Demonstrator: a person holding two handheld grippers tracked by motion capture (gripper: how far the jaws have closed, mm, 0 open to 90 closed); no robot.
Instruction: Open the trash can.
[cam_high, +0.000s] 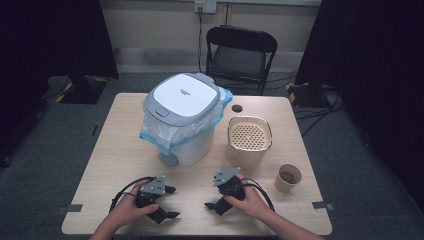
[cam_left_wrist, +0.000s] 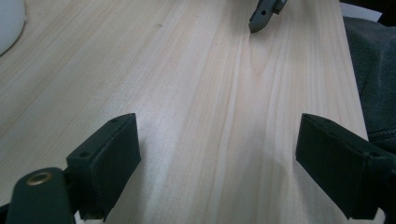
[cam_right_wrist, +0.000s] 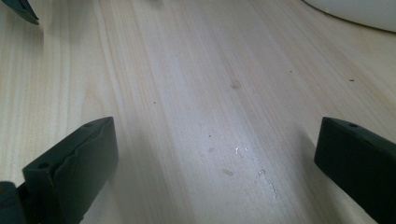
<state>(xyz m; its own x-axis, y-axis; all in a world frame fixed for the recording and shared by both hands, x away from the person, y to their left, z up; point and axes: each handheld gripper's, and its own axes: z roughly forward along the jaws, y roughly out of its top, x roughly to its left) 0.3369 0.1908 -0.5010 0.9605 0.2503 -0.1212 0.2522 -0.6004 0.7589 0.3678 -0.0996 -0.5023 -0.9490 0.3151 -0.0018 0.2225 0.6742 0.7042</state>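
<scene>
Wood tabletop (cam_high: 120, 150), pale grain, bare between both sets of jaws in the gripper views. Nothing is held. Nearest things: white bin (cam_high: 182, 117) with grey lid and blue liner, far of the left gripper (cam_high: 168, 202); perforated beige tub (cam_high: 249, 140) far-right of the right gripper (cam_high: 212, 195); paper cup (cam_high: 288, 178) at the right, near edge, something dark inside, cannot tell what.

Left gripper: jaws spread, empty, resting low at the near edge, pointing right. Right gripper: jaws spread wide, empty, pointing left toward the other. Both hands sit on the table, well apart from bin, tub and cup.

Judgement: start posture, no step begun. Next move likely calls for lifting one gripper off the table and turning it toward the cup or bin lid, jaws kept wide for approach.
</scene>
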